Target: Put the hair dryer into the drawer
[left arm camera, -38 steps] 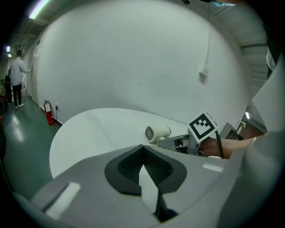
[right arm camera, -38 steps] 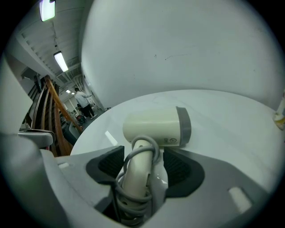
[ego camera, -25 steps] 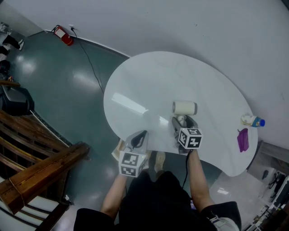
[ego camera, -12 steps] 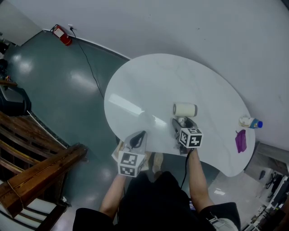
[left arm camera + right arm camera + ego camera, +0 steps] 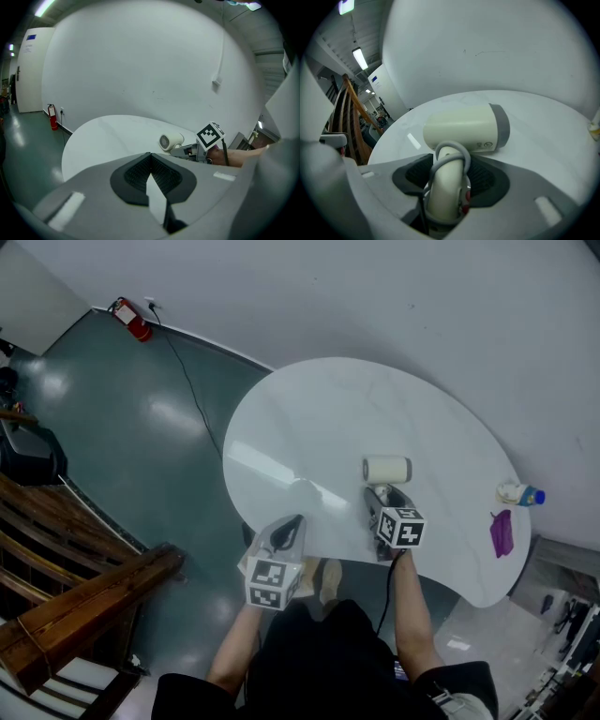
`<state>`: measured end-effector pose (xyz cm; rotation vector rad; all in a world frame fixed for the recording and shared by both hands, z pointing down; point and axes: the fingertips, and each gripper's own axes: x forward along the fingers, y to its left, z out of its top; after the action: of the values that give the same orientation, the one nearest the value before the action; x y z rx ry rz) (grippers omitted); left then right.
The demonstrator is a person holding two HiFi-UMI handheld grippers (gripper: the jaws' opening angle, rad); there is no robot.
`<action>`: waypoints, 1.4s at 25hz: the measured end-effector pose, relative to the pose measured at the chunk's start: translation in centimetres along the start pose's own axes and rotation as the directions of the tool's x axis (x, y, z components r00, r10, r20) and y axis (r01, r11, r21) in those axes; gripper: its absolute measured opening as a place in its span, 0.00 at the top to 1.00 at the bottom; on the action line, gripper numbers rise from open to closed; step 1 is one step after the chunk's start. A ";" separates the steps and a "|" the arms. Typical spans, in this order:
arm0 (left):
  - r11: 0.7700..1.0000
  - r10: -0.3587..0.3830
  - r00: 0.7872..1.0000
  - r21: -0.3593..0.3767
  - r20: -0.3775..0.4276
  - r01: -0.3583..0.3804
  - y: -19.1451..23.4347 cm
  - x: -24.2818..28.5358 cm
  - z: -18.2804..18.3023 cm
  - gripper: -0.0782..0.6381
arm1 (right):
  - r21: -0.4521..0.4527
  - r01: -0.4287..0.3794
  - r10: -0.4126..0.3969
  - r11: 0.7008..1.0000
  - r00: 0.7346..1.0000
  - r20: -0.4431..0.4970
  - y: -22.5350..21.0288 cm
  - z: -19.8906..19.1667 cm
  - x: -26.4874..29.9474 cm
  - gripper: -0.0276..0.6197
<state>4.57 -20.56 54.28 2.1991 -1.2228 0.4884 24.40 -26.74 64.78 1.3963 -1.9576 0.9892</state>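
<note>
The hair dryer (image 5: 386, 469) lies centre right on the table (image 5: 309, 418), barrel crosswise, handle pointing down-frame between the wide, just-closing jaws of the right gripper (image 5: 375, 495); the left gripper (image 5: 289, 529), jaws together and empty, sits lower left, farther off.

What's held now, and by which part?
Nothing yet. The right gripper straddles the hair dryer at its handle, its jaws have just been closing, pads not visibly pressing. The left gripper is shut, empty.
</note>
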 end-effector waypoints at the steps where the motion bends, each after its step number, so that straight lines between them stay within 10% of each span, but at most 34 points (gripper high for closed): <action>1: 1.000 0.000 1.000 0.000 0.002 0.000 0.0 -0.1 0.0 0.88 | -0.007 -0.001 0.002 1.000 1.000 0.007 0.1 0.1 -0.3 0.60; 22: 0.996 0.085 0.987 -0.013 0.136 -0.084 1.9 -7.7 2.0 0.88 | -0.137 -0.148 0.164 0.979 0.980 0.110 10.7 3.7 -8.0 0.60; 35: 0.965 0.252 0.950 -0.122 0.186 -0.233 2.0 -13.2 -0.1 0.88 | -0.293 -0.334 0.367 0.896 0.928 0.066 18.5 3.4 -11.0 0.60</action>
<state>-4.00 -12.77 47.55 2.0630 -1.6027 0.2995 10.40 -19.80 49.60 0.9851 -2.3909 0.7511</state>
